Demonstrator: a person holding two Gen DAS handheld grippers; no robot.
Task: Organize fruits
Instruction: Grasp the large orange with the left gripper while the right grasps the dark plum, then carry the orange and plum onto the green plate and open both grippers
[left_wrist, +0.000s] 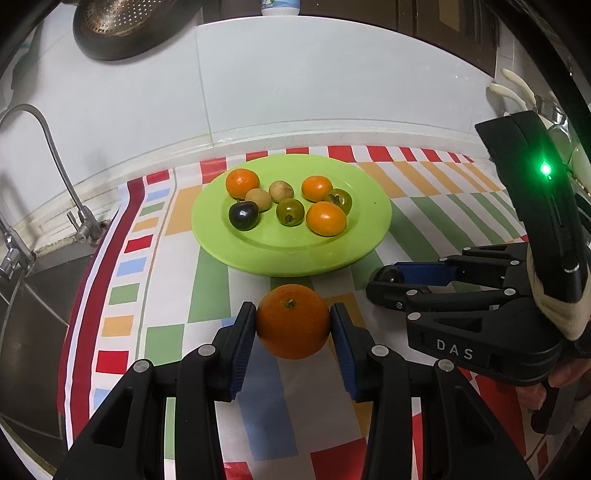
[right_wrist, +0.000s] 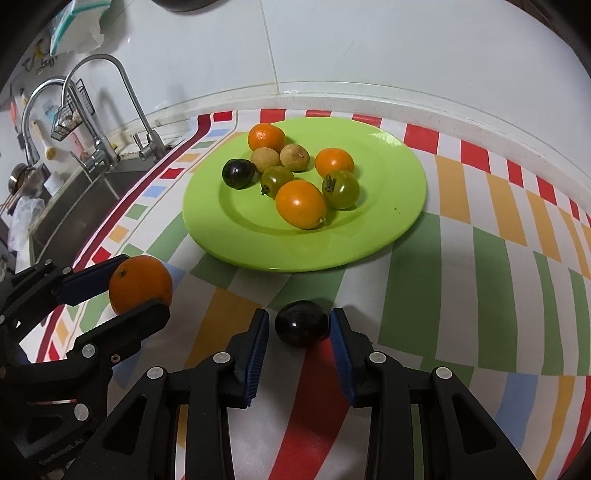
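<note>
A green plate (left_wrist: 221, 236) (right_wrist: 388, 229) on the striped cloth holds several fruits: three oranges, two green tomatoes, two tan longans and a dark plum (left_wrist: 243, 216) (right_wrist: 239, 173). My left gripper (left_wrist: 293, 325) (right_wrist: 137, 291) is shut on a large orange (left_wrist: 293, 320) (right_wrist: 140, 283) just in front of the plate. My right gripper (right_wrist: 301, 328) (left_wrist: 384, 282) has a second dark plum (right_wrist: 301, 323) (left_wrist: 389, 275) between its pads, touching the right pad, with a small gap at the left pad.
A sink (right_wrist: 74, 206) with taps (left_wrist: 79, 218) (right_wrist: 146, 142) lies left of the cloth. A white tiled wall (left_wrist: 332, 74) stands behind the plate. A metal colander (left_wrist: 125, 26) hangs at top left. Hooks (left_wrist: 517, 92) and utensils are at the far right.
</note>
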